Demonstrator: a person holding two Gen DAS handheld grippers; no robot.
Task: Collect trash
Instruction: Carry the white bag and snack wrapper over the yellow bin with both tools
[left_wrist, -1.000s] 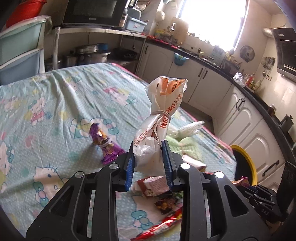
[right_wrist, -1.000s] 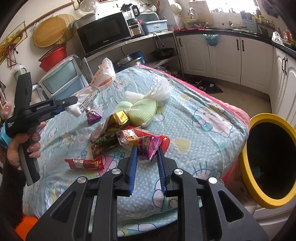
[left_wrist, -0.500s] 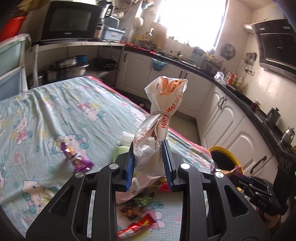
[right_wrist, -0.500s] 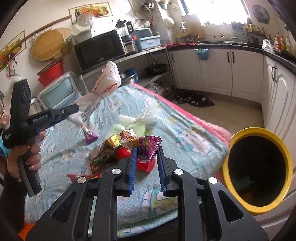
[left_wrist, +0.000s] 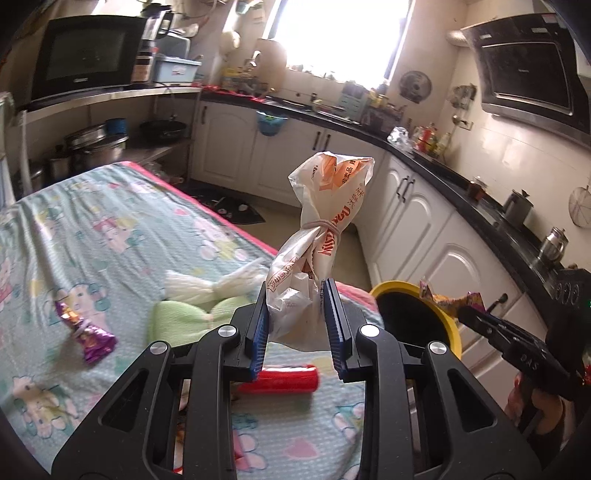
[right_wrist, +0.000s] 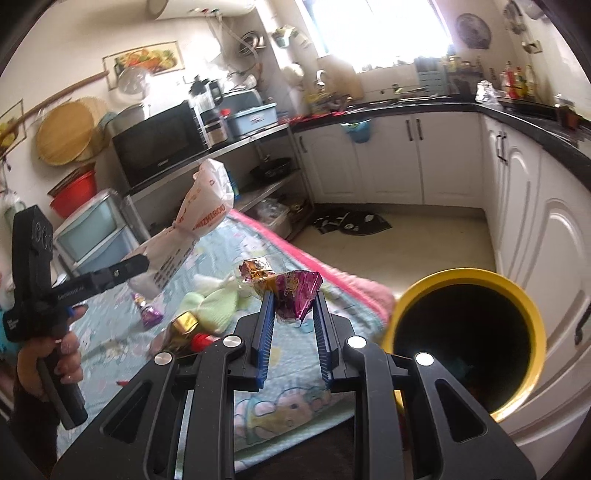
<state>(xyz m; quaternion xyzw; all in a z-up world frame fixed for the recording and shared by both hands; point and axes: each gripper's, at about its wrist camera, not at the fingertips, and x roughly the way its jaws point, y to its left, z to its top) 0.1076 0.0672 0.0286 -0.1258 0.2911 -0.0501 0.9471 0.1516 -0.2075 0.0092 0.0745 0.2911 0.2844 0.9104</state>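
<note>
**Two pieces of trash held above the table**

Two grippers are seen, each clamped on litter. A white plastic bag (left_wrist: 321, 251) with orange print, tied at its neck by a rubber band, is pinched upright between the blue pads of the left gripper (left_wrist: 297, 328). A crumpled purple wrapper (right_wrist: 295, 295) is pinched by the right gripper (right_wrist: 293, 332), just beside the yellow-rimmed bin (right_wrist: 517, 295), which stands at the table's edge. More trash is left on the patterned tablecloth (left_wrist: 110, 229): a purple wrapper (left_wrist: 88, 332), a green net sleeve (left_wrist: 192, 314) and a red packet (left_wrist: 280, 380).
</note>
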